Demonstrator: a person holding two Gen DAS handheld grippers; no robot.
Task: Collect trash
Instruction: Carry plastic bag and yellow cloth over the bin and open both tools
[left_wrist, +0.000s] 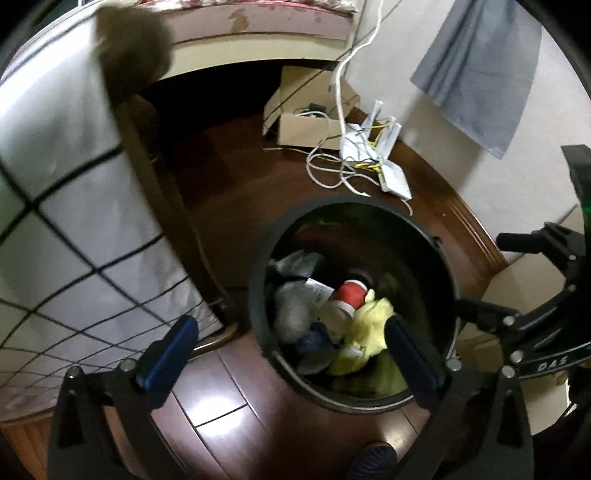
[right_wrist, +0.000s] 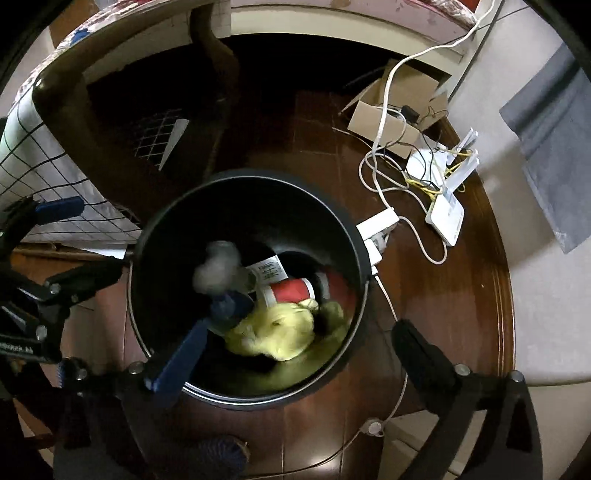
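A round black trash bin (left_wrist: 354, 201) (right_wrist: 243, 175) stands on the dark wood floor. Inside lie a red paper cup (left_wrist: 351, 295) (right_wrist: 291, 290), a crumpled yellow bag (left_wrist: 373, 314) (right_wrist: 280, 332), a grey wad (left_wrist: 291, 306) and a dark blue piece (left_wrist: 314, 339). In the right wrist view the grey wad (right_wrist: 221, 273) is blurred. My left gripper (left_wrist: 291, 347) hangs open over the bin's near left rim, nothing between its fingers. My right gripper (right_wrist: 301, 347) hangs open over the near side of the bin, also with nothing in it.
Behind the bin lie a cardboard box (left_wrist: 306, 125), a white router (left_wrist: 391, 173) and loose cables (right_wrist: 373, 173). A white power strip (right_wrist: 376, 225) touches the bin's right side. A bed with a grid-patterned sheet (left_wrist: 74, 221) stands left. A grey cloth (left_wrist: 476, 70) hangs on the wall.
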